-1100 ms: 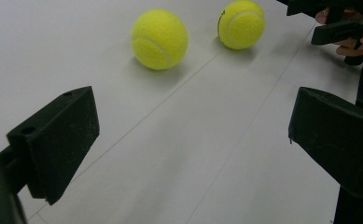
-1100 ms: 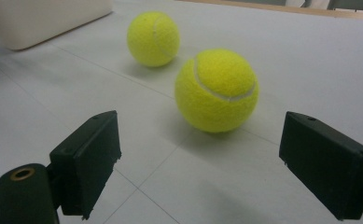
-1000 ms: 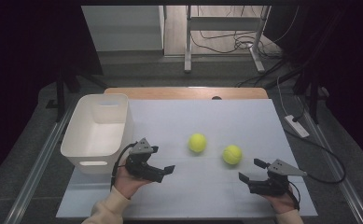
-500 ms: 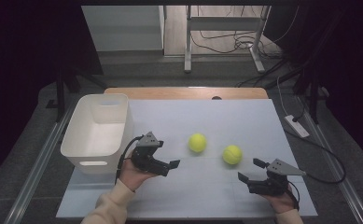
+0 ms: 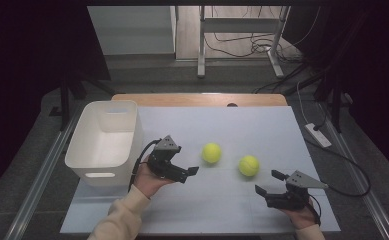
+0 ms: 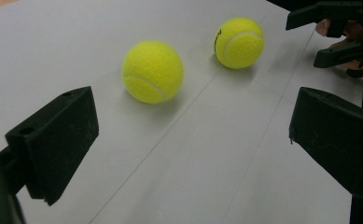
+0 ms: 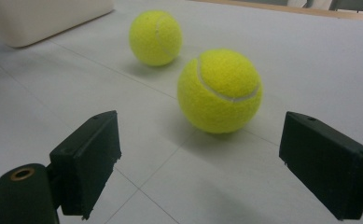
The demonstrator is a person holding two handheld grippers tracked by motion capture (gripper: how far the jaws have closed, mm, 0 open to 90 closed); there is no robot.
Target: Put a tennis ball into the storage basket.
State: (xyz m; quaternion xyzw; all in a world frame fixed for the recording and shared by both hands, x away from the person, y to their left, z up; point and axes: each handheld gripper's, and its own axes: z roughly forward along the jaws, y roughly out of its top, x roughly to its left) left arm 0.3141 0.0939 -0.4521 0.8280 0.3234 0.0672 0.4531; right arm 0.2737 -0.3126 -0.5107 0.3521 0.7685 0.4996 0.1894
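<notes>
Two yellow tennis balls lie on the white table sheet, the left ball (image 5: 211, 153) and the right ball (image 5: 249, 165). My left gripper (image 5: 187, 173) is open just left of the left ball, jaws pointing at it without touching. In the left gripper view that ball (image 6: 152, 71) sits ahead of my open left gripper (image 6: 195, 121), with the other ball (image 6: 239, 42) beyond. My right gripper (image 5: 268, 182) is open, a little in front and to the right of the right ball. In the right gripper view, that ball (image 7: 219, 91) lies close ahead between the jaws of the right gripper (image 7: 207, 140), with the other ball (image 7: 155, 37) behind.
A white plastic bin (image 5: 89, 162), with nothing inside, stands at the table's left, just left of my left hand; its wall (image 7: 44, 16) also appears in the right gripper view. The right gripper (image 6: 305, 41) shows far off in the left gripper view. A power strip (image 5: 317, 135) lies off the right edge.
My left gripper has moved forward and to the right, closer to the left ball. The right gripper and both balls have stayed put.
</notes>
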